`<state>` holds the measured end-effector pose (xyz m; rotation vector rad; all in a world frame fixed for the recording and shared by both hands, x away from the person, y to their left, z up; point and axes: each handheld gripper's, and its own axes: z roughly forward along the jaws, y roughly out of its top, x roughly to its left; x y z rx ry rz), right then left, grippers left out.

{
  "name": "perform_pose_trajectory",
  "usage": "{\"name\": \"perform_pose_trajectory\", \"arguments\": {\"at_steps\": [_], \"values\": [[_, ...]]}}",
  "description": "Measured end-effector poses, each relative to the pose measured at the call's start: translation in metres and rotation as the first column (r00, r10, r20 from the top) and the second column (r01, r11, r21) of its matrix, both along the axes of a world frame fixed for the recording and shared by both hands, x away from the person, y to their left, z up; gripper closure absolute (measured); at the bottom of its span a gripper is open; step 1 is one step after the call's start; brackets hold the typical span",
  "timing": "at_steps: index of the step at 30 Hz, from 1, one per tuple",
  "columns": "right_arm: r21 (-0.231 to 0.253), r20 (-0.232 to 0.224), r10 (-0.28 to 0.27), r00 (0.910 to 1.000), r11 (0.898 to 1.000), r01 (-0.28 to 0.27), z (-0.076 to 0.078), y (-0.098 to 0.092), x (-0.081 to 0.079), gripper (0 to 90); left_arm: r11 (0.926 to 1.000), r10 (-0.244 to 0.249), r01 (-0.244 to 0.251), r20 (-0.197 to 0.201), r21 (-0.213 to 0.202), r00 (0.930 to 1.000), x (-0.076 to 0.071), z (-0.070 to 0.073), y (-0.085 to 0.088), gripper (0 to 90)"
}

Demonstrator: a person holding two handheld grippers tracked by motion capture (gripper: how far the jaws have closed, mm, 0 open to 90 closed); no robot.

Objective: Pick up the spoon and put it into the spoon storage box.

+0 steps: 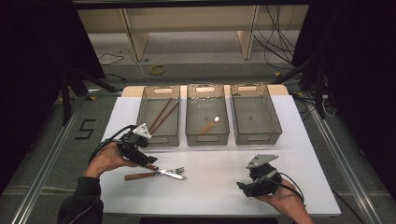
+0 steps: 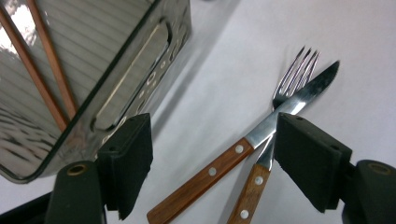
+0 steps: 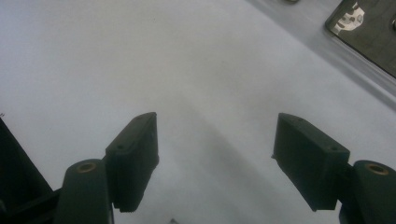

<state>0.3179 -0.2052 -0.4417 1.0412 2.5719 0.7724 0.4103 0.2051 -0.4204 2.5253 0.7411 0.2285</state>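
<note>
A knife [image 1: 144, 175] and a fork [image 1: 176, 171], both with wooden handles, lie crossed on the white table [image 1: 215, 158] in front of the left bin. My left gripper [image 1: 148, 163] hovers over their handles, open. In the left gripper view the knife handle [image 2: 205, 175] and the fork handle [image 2: 250, 191] lie between the two black pads [image 2: 128, 158] without touching them, and the gripper [image 2: 212, 126] holds nothing. My right gripper [image 1: 243, 186] rests near the front right of the table. It stands open [image 3: 215, 121] over bare table.
Three clear bins stand in a row at the back. The left bin [image 1: 173, 140] holds two brown chopsticks [image 1: 161, 114], the middle bin [image 1: 189, 135] a wooden-handled utensil [image 1: 208, 125], and the right bin [image 1: 275, 133] looks bare. The left bin's wall [image 2: 130, 79] is close to my left gripper.
</note>
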Motion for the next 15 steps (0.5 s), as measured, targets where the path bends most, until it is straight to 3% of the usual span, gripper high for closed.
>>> {"name": "perform_pose_trajectory", "arguments": {"at_steps": [9, 12, 15], "values": [[0.001, 0.001, 0.0, 1.0, 1.0, 0.0, 0.0, 0.001, 0.0, 31.5, 0.9988, -0.001, 0.002, -0.016, 0.048, 0.9999, 0.005, -0.011, 0.007, 28.5], [-0.001, 0.002, 0.001, 1.0, 1.0, -0.001, -0.001, 0.001, 0.0, 31.4, 0.9989, 0.0, 0.001, -0.02, 0.047, 0.9998, 0.006, -0.014, 0.008, 28.6], [0.001, 0.001, 0.001, 1.0, 1.0, -0.001, 0.0, 0.0, 0.0, 31.5, 0.9968, -0.004, 0.006, -0.023, 0.08, 0.9997, 0.007, -0.016, 0.009, 28.6]]}}
